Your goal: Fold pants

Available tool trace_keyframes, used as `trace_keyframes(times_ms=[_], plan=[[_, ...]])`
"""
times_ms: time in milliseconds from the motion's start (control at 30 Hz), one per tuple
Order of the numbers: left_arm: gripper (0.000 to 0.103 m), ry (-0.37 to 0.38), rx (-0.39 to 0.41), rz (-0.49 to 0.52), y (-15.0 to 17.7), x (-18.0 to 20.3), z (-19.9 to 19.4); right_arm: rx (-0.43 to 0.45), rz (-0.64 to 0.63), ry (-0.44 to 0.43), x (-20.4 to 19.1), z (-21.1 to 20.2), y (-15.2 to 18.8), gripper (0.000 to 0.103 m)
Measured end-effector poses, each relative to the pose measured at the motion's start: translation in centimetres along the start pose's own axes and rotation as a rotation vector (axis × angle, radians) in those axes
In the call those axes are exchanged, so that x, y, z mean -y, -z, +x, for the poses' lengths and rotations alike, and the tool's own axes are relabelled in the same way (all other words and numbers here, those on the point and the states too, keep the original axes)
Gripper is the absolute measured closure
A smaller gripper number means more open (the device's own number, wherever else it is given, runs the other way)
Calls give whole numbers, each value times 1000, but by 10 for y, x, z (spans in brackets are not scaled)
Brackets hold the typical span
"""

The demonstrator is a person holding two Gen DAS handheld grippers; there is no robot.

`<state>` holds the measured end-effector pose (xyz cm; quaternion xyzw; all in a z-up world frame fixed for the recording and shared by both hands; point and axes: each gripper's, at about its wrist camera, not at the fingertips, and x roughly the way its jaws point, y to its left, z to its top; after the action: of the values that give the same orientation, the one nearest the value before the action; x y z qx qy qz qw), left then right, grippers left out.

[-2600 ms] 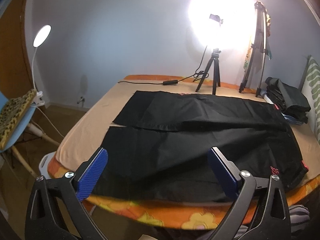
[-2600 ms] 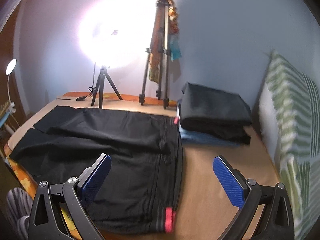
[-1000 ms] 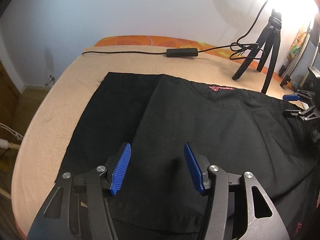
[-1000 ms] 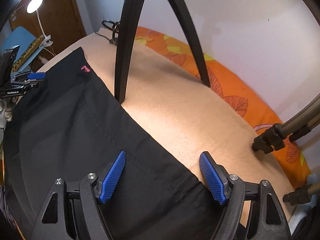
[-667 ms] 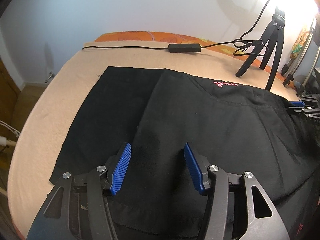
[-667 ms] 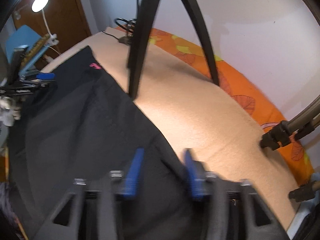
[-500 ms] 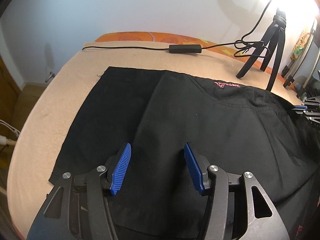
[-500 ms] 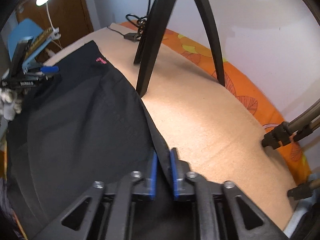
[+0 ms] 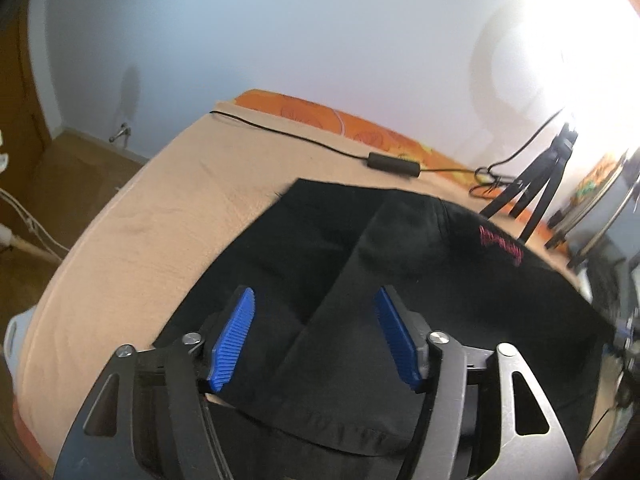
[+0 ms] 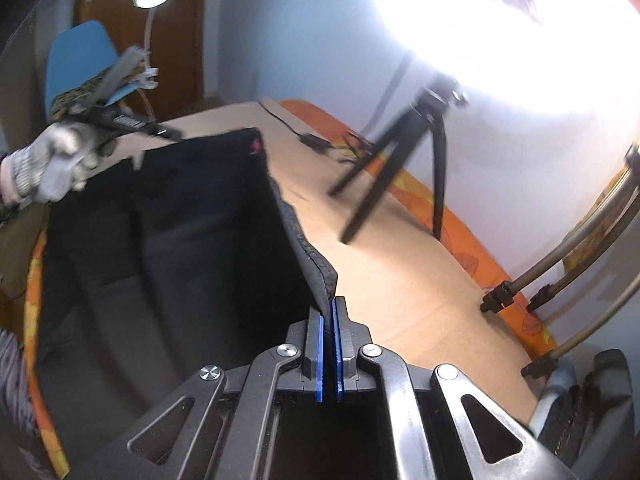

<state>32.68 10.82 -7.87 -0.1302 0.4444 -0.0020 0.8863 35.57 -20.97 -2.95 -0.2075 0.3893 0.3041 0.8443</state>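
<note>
Pants (image 10: 168, 240) edge now lifted, right gripper (image 10: 329, 320) clamping it, left gripper (image 9: 316, 336) opening above fabric

Black pants (image 9: 400, 280) with pink embroidery lie on a beige cover (image 9: 160, 220) over an orange floral-print sheet (image 10: 460, 208); blue gripper pads (image 9: 234, 336); a grey knit glove (image 10: 44, 168).

The bare bed (image 9: 168, 208) beside the pants (image 9: 400, 280) is free; a cable (image 9: 304, 142) and tripod legs (image 10: 384, 184) block the far side.
</note>
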Motion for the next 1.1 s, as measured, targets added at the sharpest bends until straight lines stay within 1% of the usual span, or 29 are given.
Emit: trace_keyframes(times_ms=[133, 300, 400, 500, 600, 700, 733, 800, 967, 1000, 1067, 1100], plan=[[37, 37, 10, -11, -3, 6, -15, 28, -77, -1, -41, -27, 8, 102], [32, 94, 22, -17, -4, 27, -32, 18, -131, -52, -83, -43, 27, 102], [30, 120, -4, 3, -4, 43, -35, 0, -165, -71, -102, -47, 38, 102], [29, 127, -39, 27, -1, 61, -35, -22, -196, -86, -117, -48, 48, 102], [27, 110, -60, 32, 1, 70, -36, -33, -222, -89, -129, -51, 53, 102], [27, 116, -80, 26, 2, 77, -38, -41, -261, -87, -143, -54, 59, 102], [26, 104, -91, 38, 2, 81, -37, -43, -269, -87, -147, -54, 60, 102], [25, 52, -119, 56, 3, 86, -29, -46, -293, -88, -155, -54, 63, 102], [26, -16, -176, 17, 10, 77, -5, -40, -326, -95, -169, -58, 68, 102], [27, -30, -185, 3, 13, 73, 1, -40, -334, -95, -173, -59, 69, 102], [38, -24, -189, -31, 17, 63, 5, -39, -340, -98, -177, -60, 71, 102], [55, -15, -200, -55, 20, 57, 9, -41, -344, -95, -179, -61, 73, 102]])
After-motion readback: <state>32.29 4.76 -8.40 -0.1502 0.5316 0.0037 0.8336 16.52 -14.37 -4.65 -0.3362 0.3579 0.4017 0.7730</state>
